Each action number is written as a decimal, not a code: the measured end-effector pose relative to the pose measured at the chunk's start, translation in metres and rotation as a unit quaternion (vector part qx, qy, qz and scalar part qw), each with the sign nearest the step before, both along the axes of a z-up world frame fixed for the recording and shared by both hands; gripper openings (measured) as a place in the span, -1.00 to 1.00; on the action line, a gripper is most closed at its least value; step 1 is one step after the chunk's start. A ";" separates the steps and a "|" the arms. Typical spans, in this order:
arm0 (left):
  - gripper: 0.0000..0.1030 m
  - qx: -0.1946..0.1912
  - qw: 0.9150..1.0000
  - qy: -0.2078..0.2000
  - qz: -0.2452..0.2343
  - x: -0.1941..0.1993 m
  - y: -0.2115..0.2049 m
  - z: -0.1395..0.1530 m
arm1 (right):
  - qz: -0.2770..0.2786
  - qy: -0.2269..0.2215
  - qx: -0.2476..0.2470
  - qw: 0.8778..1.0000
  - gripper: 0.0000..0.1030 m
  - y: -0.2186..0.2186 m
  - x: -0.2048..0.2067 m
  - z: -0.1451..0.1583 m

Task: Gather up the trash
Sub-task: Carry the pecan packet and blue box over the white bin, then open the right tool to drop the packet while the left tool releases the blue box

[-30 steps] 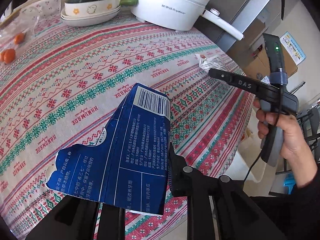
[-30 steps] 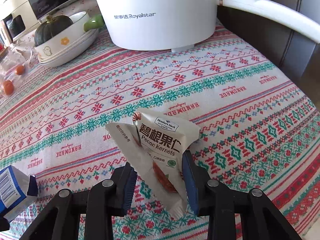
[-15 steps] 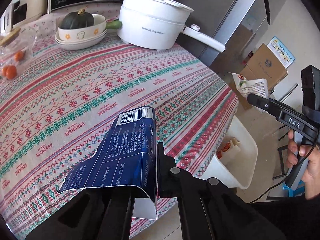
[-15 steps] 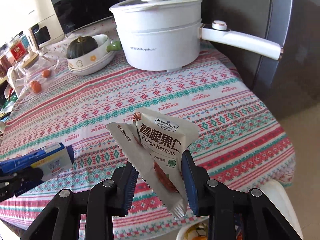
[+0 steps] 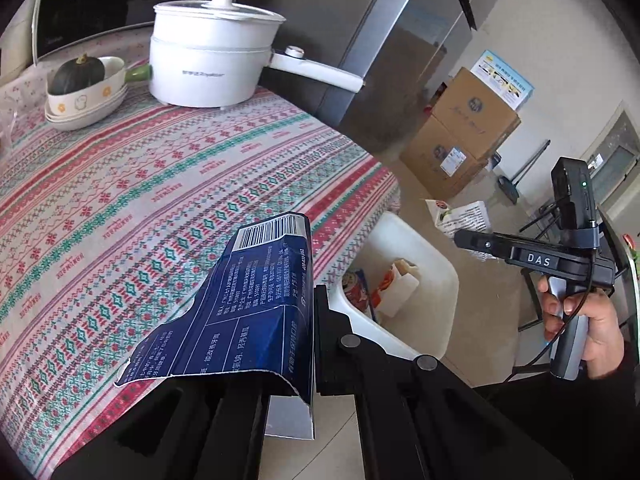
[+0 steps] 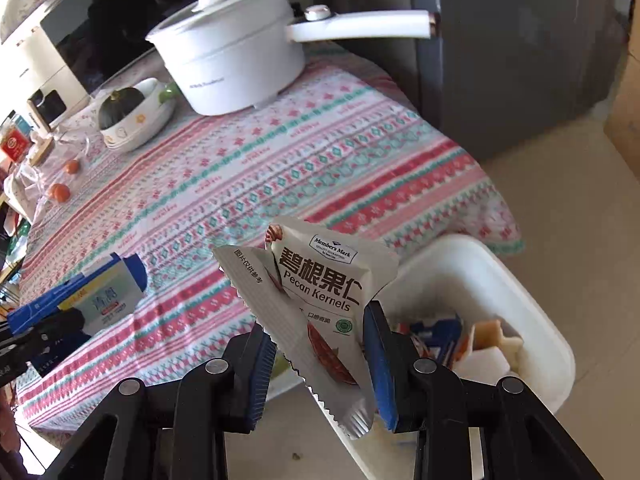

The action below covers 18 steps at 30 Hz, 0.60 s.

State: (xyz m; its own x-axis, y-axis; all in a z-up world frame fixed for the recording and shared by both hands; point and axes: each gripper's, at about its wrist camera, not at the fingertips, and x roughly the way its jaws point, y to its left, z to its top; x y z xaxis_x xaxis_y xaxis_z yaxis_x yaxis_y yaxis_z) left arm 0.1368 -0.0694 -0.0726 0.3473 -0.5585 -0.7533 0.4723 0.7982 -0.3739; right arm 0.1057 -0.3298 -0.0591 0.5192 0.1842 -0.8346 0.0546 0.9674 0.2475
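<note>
A flattened blue carton (image 5: pixel 256 312) with a barcode is clamped in my left gripper (image 5: pixel 298 360), which is shut on it above the table's edge. The carton hides the left finger. My right gripper (image 6: pixel 320 356) is shut on a white pecan kernels wrapper (image 6: pixel 320 300), held over the near rim of a white trash bin (image 6: pixel 500 280) on the floor beside the table. The left wrist view shows that bin (image 5: pixel 420 248) with several wrappers inside, and the right gripper (image 5: pixel 464 238) with its wrapper (image 5: pixel 460 216) in a person's hand. The blue carton (image 6: pixel 100 292) shows at the left.
The table wears a red and green patterned cloth (image 5: pixel 140 200). A white electric pot (image 5: pixel 212 68) with a long handle and a bowl holding a dark squash (image 5: pixel 80 88) stand at the far side. Cardboard boxes (image 5: pixel 460 132) sit on the floor beyond. Oranges (image 6: pixel 60 192) lie in a bag.
Both grippers have lifted and drawn back from the tabletop past its edge, each still holding its piece of trash. The white bin has come into view below them.
</note>
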 end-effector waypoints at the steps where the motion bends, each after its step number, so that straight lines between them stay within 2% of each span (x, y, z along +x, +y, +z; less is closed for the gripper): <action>1: -1.00 -0.001 1.000 0.000 -0.005 -0.001 -0.005 0.000 | -0.004 0.007 -0.002 1.000 -0.25 -0.005 -0.003 -0.003; 6: -1.00 -0.007 0.999 0.005 -0.031 -0.007 -0.031 -0.001 | -0.020 0.034 -0.003 0.999 -0.23 -0.026 -0.016 -0.018; 9: -1.00 -0.010 0.999 0.013 -0.047 -0.009 -0.049 -0.005 | -0.033 0.045 0.000 0.998 -0.14 -0.040 -0.023 -0.024; 11: -1.00 -0.013 0.998 0.020 -0.058 -0.011 -0.062 -0.008 | -0.049 0.057 0.008 0.997 0.22 -0.051 -0.025 -0.030; 13: -1.00 -0.014 0.997 0.025 -0.071 -0.013 -0.078 -0.012 | -0.069 0.068 0.019 0.995 0.38 -0.063 -0.028 -0.034; 18: -1.00 -0.013 0.993 0.039 -0.113 -0.021 -0.126 -0.025 | -0.085 0.068 0.021 0.994 0.41 -0.084 -0.039 -0.031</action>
